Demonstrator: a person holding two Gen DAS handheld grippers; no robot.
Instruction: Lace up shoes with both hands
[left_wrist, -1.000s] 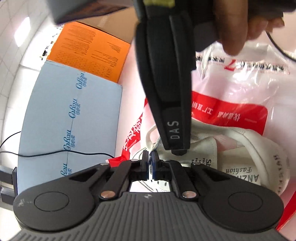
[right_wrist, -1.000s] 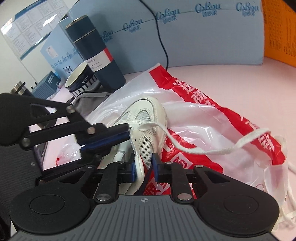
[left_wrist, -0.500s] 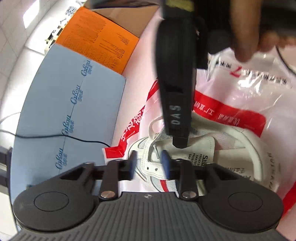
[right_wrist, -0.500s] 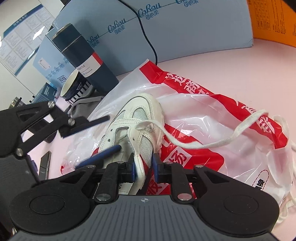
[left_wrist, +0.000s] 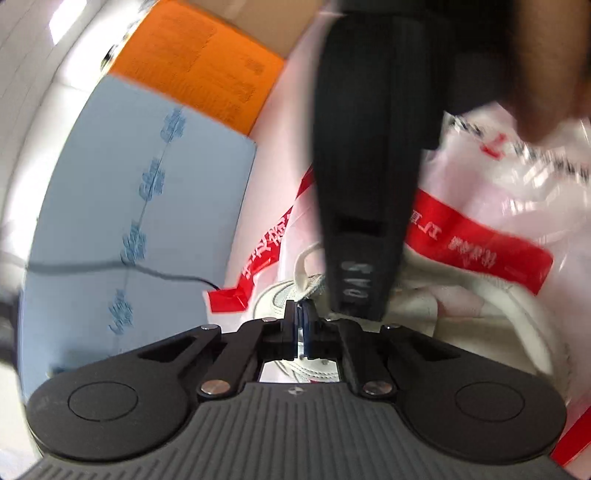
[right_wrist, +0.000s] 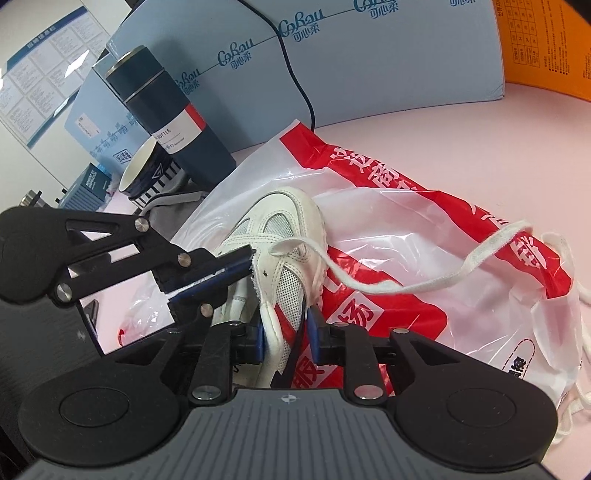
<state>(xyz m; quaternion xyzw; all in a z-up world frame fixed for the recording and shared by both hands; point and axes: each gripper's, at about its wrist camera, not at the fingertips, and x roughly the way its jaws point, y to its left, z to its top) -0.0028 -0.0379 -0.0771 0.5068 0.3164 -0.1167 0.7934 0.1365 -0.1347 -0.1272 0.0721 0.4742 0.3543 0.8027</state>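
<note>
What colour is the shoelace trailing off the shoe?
White; the shoelace shows best in the right wrist view, lying across the red-and-white plastic bag.

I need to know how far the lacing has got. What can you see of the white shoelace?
The flat white woven shoelace is threaded through an eyelet low on the white mesh-and-leather sneaker. From there one long slack end trails across the red-and-white plastic bag to its far edge. At the eyelets, the shut left gripper seems to pinch the lace.
</note>
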